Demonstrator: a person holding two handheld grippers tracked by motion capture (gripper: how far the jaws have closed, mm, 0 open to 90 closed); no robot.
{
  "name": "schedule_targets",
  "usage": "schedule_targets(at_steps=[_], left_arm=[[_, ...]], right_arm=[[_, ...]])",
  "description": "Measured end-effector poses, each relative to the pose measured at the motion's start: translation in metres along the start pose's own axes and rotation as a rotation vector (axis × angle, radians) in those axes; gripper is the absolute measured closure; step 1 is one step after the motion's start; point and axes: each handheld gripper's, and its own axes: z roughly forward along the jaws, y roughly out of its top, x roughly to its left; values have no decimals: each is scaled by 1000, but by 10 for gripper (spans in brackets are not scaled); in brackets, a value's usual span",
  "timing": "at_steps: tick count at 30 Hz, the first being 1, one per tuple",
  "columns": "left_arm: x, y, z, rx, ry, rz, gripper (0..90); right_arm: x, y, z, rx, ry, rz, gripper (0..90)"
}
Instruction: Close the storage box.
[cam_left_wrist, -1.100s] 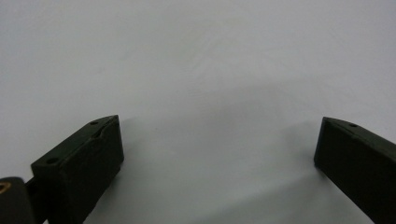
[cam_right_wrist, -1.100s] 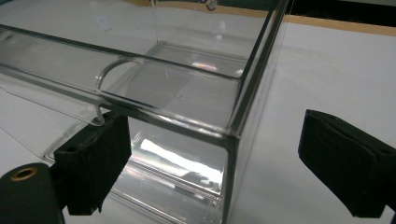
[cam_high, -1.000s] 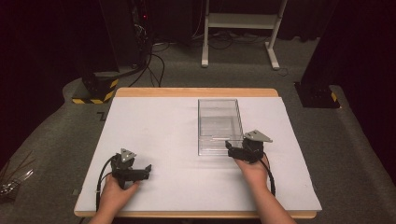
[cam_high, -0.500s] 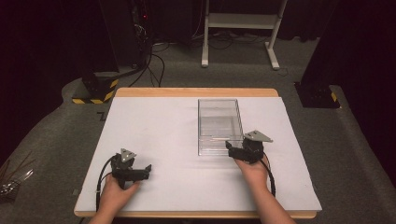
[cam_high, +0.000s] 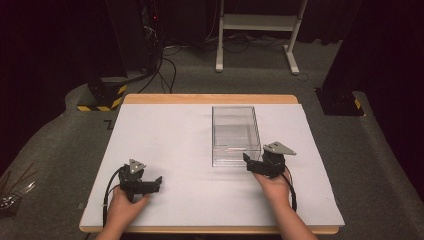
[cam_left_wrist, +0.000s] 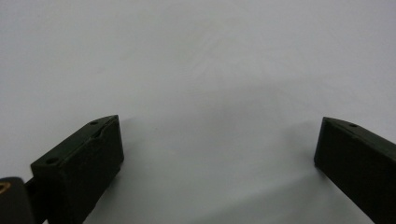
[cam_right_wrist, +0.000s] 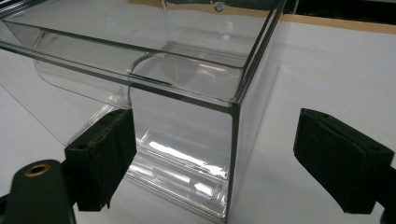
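We note the left gripper (cam_high: 159, 181) resting on the white table cover (cam_high: 175, 145) near the front left edge, its jaws spread wide with only bare white surface between them. Right of centre stands the clear plastic box (cam_high: 235, 135), upright and open-topped. At its near right corner we see the right gripper (cam_high: 246, 159); its jaws have just been closing, they straddle that corner, pads not pressing

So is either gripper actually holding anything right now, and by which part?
Nothing is held. The right gripper straddles the clear box corner, jaws open; the left gripper is open.
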Motion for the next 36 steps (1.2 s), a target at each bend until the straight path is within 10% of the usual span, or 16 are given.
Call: schedule_targets(at_steps=[20,36], left_arm=[[0,0,0,-1,2,-1,18],[0,0,0,-1,3,0,18]], right_arm=[[-1,-11,-34,-39,11,-16,134],[-31,-42,-56,11,-47,24,141]])
